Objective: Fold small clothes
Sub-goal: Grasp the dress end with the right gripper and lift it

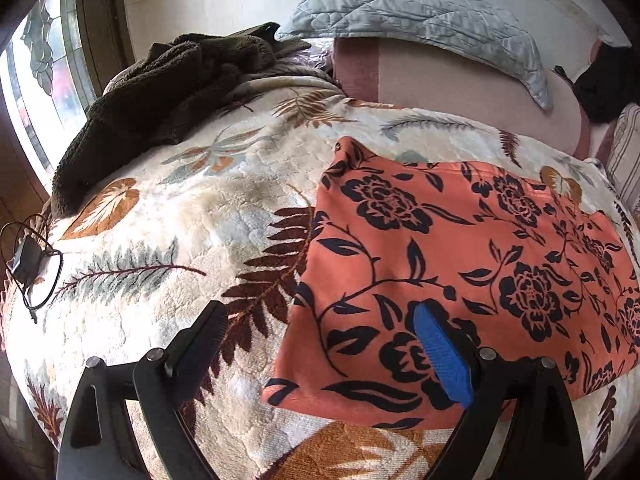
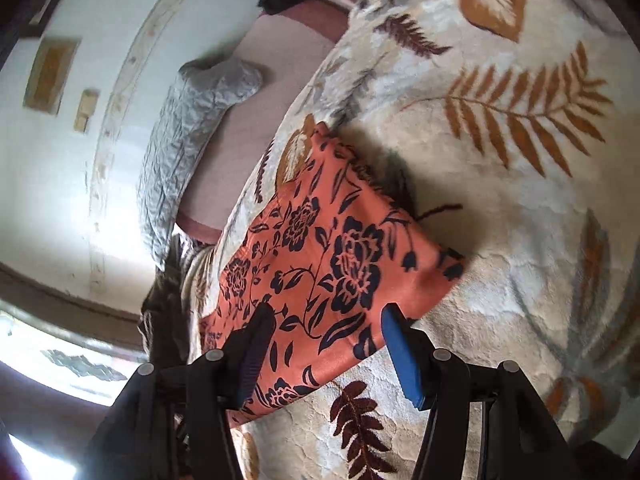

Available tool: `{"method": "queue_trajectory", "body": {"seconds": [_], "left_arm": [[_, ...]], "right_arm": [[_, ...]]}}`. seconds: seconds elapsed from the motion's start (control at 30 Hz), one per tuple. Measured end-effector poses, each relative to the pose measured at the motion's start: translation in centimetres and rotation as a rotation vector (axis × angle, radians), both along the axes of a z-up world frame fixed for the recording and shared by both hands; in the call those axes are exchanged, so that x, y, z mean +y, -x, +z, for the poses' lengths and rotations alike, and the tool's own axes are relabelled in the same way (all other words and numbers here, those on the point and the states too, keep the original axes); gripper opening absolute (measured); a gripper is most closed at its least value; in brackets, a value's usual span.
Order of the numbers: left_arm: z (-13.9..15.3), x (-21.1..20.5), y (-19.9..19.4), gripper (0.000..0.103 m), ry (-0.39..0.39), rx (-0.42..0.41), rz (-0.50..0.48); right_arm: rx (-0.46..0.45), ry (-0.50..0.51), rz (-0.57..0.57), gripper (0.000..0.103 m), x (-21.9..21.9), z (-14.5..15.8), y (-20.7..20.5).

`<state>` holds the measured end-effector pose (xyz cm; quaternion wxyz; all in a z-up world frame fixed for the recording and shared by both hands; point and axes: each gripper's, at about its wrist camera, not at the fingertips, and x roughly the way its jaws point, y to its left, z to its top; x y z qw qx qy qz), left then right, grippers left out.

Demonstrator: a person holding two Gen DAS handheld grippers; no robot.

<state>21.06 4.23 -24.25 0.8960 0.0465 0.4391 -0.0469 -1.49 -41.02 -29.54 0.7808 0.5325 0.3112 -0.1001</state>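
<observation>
An orange garment with a dark floral print lies folded flat on a cream leaf-patterned blanket. My left gripper is open above the garment's left edge, its blue-padded finger over the cloth and its black finger over the blanket. In the right wrist view the same garment lies on the blanket. My right gripper is open and hovers over the garment's near edge, holding nothing.
A dark brown fleece lies at the bed's far left. A grey quilted pillow and a pink sheet lie by the wall. A black charger with cable sits at the left edge. A window is at left.
</observation>
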Motion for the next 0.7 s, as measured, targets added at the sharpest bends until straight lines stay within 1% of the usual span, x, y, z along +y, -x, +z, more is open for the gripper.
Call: {"method": "queue_trajectory", "body": {"seconds": [0.1,0.13,0.2,0.27,0.37,0.43,0.53,0.6,0.63,0.67,0.7], "left_arm": [[-1.6,-0.5,-0.5,0.094,-0.052,0.068,-0.019],[-1.9,-0.7,-0.5,0.094,-0.063,0.077,-0.031],[-1.8,-1.0,-0.4,0.094,-0.073,0.06,-0.042],[-1.4,-1.0,-0.4,0.094,-0.066,0.047,-0.045],[-0.8,-0.6,-0.5,0.094,-0.035,0.038,-0.028],[-0.4,-0.2,-0.6,0.094,-0.026,0.019,-0.015],[-0.3,0.3,-1.2,0.094,-0.038,0.009,0.003],[-0.9,0.4,-1.8,0.094,-0.049,0.039,0.007],[-1.5,0.3,-2.1,0.094,-0.055,0.068,0.0],[-2.1,0.1,-2.4,0.094,-0.054,0.099,-0.013],[-2.4,0.0,-2.5,0.094,-0.045,0.112,-0.019]], "right_arm": [[0.003,-0.102,-0.072,0.06,-1.2,-1.3,1.3],[-0.002,-0.133,-0.082,0.06,-1.5,-1.8,1.5],[0.002,-0.167,-0.08,0.06,-1.6,-2.6,1.1],[0.043,-0.159,-0.085,0.06,-1.6,-3.3,0.5],[0.077,-0.18,-0.095,0.06,-1.8,-4.8,-0.8],[0.073,-0.17,-0.113,0.06,-2.0,-5.3,-1.6],[0.066,-0.121,-0.123,0.06,-2.2,-5.0,-2.9],[0.062,-0.09,-0.124,0.057,-2.1,-5.0,-3.6],[0.066,-0.077,-0.122,0.051,-2.0,-4.9,-3.9],[0.075,-0.064,-0.116,0.039,-1.9,-4.9,-4.3],[0.088,-0.053,-0.111,0.036,-2.0,-5.0,-4.6]]}}
